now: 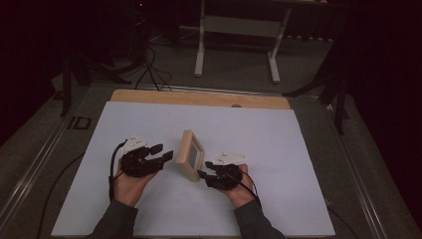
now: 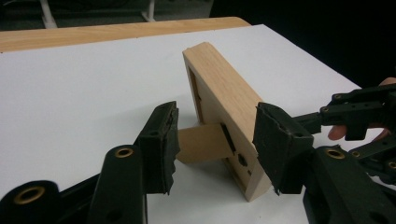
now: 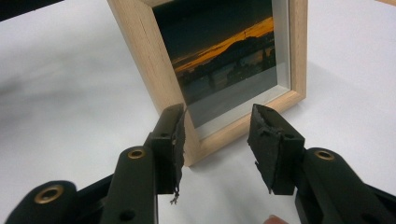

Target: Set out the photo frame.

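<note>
On the white tabletop (image 1: 149,129), at frame centre, a wooden picture frame (image 1: 190,154) is propped on its back stand (image 2: 203,143) between the left gripper (image 1: 168,156) and right gripper (image 1: 203,175), both spread open and empty, so a brush could topple it.

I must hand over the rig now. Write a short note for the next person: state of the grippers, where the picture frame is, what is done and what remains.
Left gripper: open, behind the picture frame, its jaws on either side of the back stand without pressing it.
Right gripper: open, at the frame's lower front corner, not gripping.
Frame: upright on the white table sheet, leaning on its unfolded stand, photo side toward the right gripper.
Done: the frame appears to stand by itself.
Left: probably draw both grippers away without knocking it.
</note>
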`<state>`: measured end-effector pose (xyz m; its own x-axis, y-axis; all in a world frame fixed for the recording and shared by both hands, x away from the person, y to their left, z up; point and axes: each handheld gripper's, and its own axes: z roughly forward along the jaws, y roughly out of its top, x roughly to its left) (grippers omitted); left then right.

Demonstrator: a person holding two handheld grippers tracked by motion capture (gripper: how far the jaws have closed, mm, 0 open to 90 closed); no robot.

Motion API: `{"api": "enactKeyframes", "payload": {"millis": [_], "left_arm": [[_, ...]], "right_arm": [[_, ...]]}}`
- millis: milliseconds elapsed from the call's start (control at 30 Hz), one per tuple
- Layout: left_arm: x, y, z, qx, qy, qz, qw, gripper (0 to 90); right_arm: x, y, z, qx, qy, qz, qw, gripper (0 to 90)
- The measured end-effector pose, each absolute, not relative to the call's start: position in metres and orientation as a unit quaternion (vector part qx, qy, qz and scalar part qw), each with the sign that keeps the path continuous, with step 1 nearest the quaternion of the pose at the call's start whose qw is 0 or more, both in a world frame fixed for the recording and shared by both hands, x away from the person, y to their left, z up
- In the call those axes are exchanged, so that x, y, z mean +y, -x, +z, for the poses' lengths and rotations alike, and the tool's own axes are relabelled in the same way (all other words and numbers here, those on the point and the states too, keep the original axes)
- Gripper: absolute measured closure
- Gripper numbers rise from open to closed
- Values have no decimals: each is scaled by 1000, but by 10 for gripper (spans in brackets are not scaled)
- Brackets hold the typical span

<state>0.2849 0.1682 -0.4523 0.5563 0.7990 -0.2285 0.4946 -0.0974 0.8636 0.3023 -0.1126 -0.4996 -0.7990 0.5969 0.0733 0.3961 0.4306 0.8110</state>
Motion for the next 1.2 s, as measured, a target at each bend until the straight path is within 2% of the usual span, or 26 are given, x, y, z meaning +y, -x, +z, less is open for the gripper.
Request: {"api": "enactKeyframes", "payload": {"millis": [467,1200], "left_arm": [[156,-284,-451,440,-725,147,509,411],[130,-288,-460,438,-740,138,492,381]], "right_arm": [[-114,-303,-500,836,-300,445,113,547],[-118,-305,-499,832,-307,448,114,542]]}}
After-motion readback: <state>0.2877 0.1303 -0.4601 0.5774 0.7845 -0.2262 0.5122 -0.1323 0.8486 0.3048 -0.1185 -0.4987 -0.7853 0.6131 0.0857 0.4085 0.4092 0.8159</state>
